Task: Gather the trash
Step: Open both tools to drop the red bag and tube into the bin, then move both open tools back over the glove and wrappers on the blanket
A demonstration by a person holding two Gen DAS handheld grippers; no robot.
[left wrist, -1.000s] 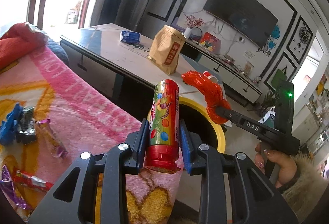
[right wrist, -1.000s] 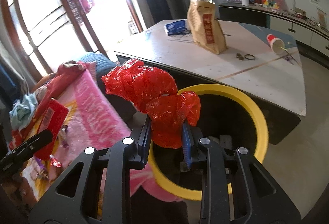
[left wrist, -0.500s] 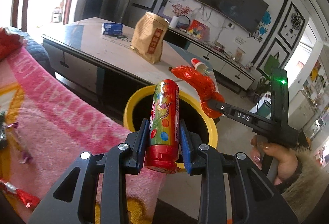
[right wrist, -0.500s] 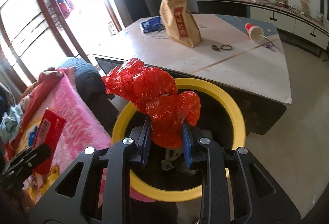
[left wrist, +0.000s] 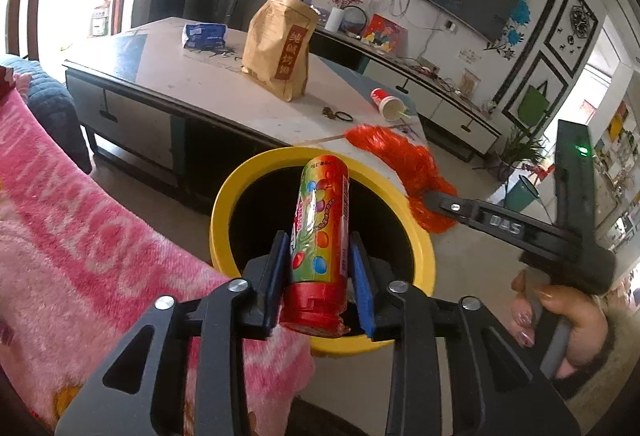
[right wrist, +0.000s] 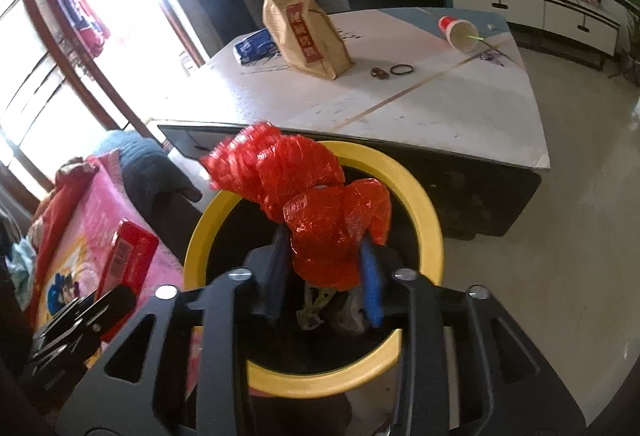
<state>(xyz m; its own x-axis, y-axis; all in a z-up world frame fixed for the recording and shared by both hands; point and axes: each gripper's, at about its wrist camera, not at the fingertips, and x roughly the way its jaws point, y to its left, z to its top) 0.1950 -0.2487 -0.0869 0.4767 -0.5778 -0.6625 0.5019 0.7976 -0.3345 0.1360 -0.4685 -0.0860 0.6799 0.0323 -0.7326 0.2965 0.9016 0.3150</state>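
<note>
My left gripper (left wrist: 320,268) is shut on a red candy tube (left wrist: 320,228) with coloured dots and holds it over the mouth of the yellow-rimmed black trash bin (left wrist: 224,204). My right gripper (right wrist: 325,270) is shut on a crumpled red plastic bag (right wrist: 304,196), also over the bin (right wrist: 424,212). In the left wrist view the right gripper (left wrist: 434,202) holds the bag (left wrist: 400,164) above the bin's far right rim. In the right wrist view the tube (right wrist: 128,256) shows at the left. Some trash lies inside the bin.
A pink blanket (left wrist: 80,236) covers the sofa on the left. The coffee table (left wrist: 192,92) behind the bin carries a brown paper bag (left wrist: 280,52), a blue packet (left wrist: 206,34), a tipped red paper cup (left wrist: 386,104) and small rings.
Both grippers have moved from the sofa side to above the bin, each still holding its item. The bin now fills the middle of both views.
</note>
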